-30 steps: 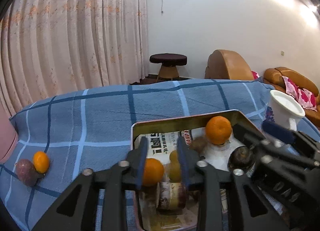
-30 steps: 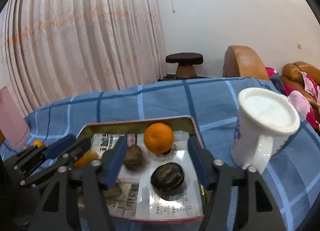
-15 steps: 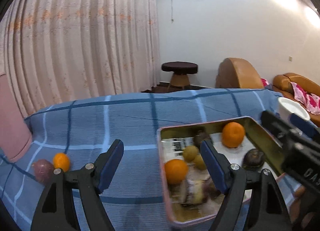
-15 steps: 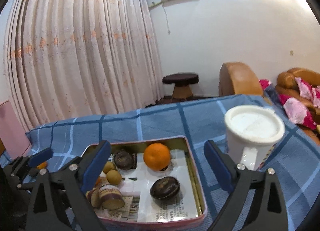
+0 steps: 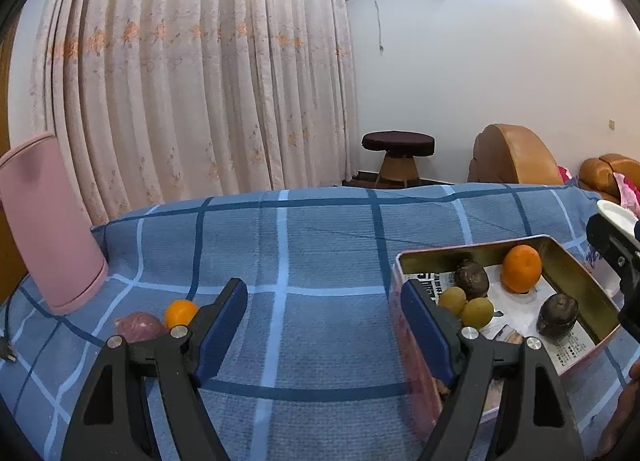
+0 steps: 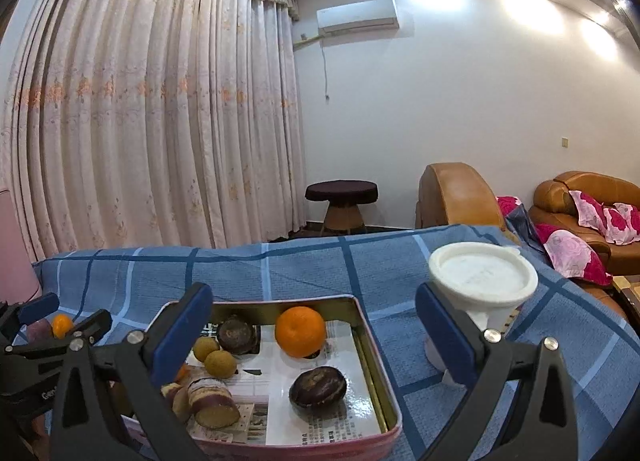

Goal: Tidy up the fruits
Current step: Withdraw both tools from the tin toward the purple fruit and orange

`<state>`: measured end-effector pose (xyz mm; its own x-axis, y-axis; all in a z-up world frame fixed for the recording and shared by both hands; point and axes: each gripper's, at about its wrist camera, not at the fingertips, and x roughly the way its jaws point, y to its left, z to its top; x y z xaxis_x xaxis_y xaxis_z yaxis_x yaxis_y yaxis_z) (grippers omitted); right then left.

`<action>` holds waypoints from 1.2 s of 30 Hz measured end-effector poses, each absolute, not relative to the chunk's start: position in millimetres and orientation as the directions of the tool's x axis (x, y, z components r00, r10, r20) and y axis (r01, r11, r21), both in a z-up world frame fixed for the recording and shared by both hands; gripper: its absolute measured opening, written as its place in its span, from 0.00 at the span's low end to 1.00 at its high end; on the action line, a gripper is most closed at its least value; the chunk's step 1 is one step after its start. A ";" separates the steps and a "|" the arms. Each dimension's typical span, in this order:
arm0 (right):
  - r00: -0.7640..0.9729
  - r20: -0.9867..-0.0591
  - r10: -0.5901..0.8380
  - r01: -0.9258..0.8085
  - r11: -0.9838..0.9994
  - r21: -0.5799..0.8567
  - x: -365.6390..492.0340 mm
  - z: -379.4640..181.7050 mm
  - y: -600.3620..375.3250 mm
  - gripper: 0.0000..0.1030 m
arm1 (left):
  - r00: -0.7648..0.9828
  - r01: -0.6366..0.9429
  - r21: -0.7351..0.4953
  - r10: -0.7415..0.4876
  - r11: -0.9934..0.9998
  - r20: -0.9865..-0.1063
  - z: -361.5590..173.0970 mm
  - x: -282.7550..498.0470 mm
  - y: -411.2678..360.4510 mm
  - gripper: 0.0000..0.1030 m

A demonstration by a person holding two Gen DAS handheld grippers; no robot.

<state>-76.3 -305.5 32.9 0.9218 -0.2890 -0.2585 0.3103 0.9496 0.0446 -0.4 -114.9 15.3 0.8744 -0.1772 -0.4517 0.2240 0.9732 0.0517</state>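
Between picks: left gripper (image 5: 324, 325) standing wide, empty; right gripper (image 6: 316, 331) opening, empty, above tin (image 6: 376, 373). Next: reaching for tangerine (image 5: 181, 312) on desk (image 5: 320, 245).

left wrist: low over the blue checked surface (image 5: 320, 245), facing curtain, tin at right | right wrist: close above the pink-rimmed metal tin (image 6: 372, 349) | shared: tin, surface, curtain

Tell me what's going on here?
A person is sorting fruit into a tin tray on a blue checked cloth. The left gripper is open and empty; the right gripper is opening, holding nothing. An orange and dark fruits sit in the tray; a small orange and purple fruit remain outside.
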 end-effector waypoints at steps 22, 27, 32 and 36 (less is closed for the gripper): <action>0.932 -0.322 -0.167 0.185 0.982 0.025 -63.2 25.1 -217.5 0.89 | 0.857 0.166 0.005 -0.142 0.986 -0.495 10.0 8.2 -37.3 0.78; 0.934 -0.332 -0.132 0.150 0.988 0.027 -52.4 24.7 -191.5 0.89 | 0.855 0.143 -0.004 -0.125 0.990 -0.503 8.3 14.1 -15.8 0.78; 0.929 -0.355 -0.108 0.129 0.991 0.034 -37.1 23.1 -165.4 0.86 | 0.851 0.117 -0.018 -0.110 0.993 -0.513 7.0 21.3 3.9 0.78; 0.921 -0.381 -0.078 0.106 0.993 0.051 -23.7 20.8 -146.8 0.79 | 0.846 0.103 -0.022 -0.100 0.994 -0.523 5.0 26.2 15.3 0.78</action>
